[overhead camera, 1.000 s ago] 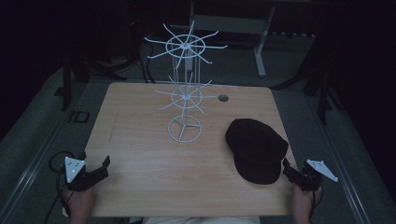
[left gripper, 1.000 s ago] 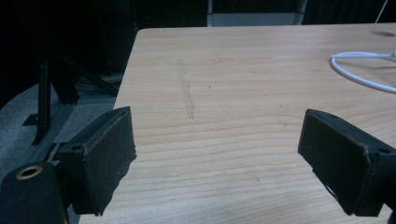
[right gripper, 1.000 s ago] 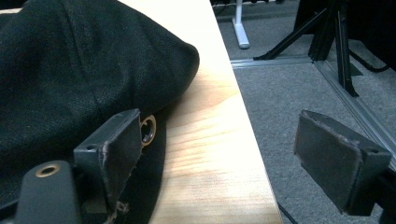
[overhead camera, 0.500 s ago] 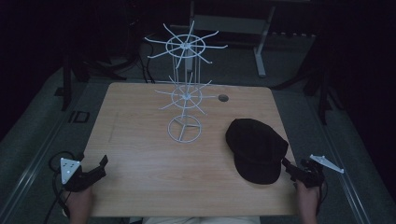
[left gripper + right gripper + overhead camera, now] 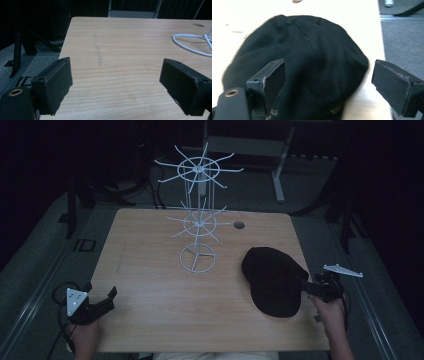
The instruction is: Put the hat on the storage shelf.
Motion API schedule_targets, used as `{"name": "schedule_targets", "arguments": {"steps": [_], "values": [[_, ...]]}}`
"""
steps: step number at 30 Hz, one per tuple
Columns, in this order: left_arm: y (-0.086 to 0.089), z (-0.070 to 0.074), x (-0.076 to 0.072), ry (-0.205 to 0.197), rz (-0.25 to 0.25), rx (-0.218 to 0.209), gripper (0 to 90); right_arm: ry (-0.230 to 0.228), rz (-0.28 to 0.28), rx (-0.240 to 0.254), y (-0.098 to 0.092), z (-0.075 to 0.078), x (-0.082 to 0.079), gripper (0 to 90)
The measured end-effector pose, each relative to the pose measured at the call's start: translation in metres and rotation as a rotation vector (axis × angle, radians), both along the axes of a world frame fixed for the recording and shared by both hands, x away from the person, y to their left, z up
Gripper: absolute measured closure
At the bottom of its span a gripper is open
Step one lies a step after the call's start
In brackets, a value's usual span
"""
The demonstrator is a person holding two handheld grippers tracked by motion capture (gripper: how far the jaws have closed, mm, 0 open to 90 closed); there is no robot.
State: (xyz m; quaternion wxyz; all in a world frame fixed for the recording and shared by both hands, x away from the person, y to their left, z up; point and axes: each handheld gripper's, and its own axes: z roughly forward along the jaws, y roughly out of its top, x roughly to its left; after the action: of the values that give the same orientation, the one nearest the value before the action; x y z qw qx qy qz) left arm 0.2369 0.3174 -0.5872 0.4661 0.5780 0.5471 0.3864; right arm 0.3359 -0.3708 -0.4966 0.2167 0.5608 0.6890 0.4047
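Right gripper is spread wide at the black cap's 3 o'clock edge; bite fabric deep, then lift toward the wire rack.

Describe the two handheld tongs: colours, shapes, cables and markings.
Both tongs are black. The left tongs carry a grey three-cornered plate with small dark dots on top, and a dark cable loops from them off the table edge. The right tongs bear a similar grey plate seen nearly edge-on. Up close, each jaw is a blocky rectangular black pad, its edges scuffed pale, beside a brass-coloured ringed hole on the mount. No sleeves show.
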Motion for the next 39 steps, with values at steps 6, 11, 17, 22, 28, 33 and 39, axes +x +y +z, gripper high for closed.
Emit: {"name": "schedule_targets", "arguments": {"steps": [6,11,17,22,28,33,39], "values": [[0.001,0.000,0.000,0.003,0.001,-0.005,11.5,0.018,0.060,-0.046,0.023,0.012,0.019,19.8],[0.001,0.000,0.001,0.005,-0.002,-0.005,11.5,-0.010,0.056,-0.068,0.041,0.025,0.039,21.7],[0.001,0.000,0.001,0.007,-0.005,-0.005,11.5,0.019,0.081,-0.068,0.059,0.027,0.062,26.9],[0.001,0.000,0.001,0.009,-0.006,0.000,11.5,0.064,0.083,-0.114,0.074,0.018,0.081,22.4],[0.001,0.000,0.001,0.011,-0.006,0.000,11.5,0.137,0.041,-0.173,0.086,-0.003,0.100,18.5],[0.001,0.000,0.002,0.013,-0.008,-0.002,11.5,0.171,0.038,-0.257,0.095,-0.023,0.106,18.7],[0.000,0.000,0.002,0.016,-0.008,0.000,11.6,0.259,0.115,-0.365,0.110,-0.036,0.116,32.1]]}}
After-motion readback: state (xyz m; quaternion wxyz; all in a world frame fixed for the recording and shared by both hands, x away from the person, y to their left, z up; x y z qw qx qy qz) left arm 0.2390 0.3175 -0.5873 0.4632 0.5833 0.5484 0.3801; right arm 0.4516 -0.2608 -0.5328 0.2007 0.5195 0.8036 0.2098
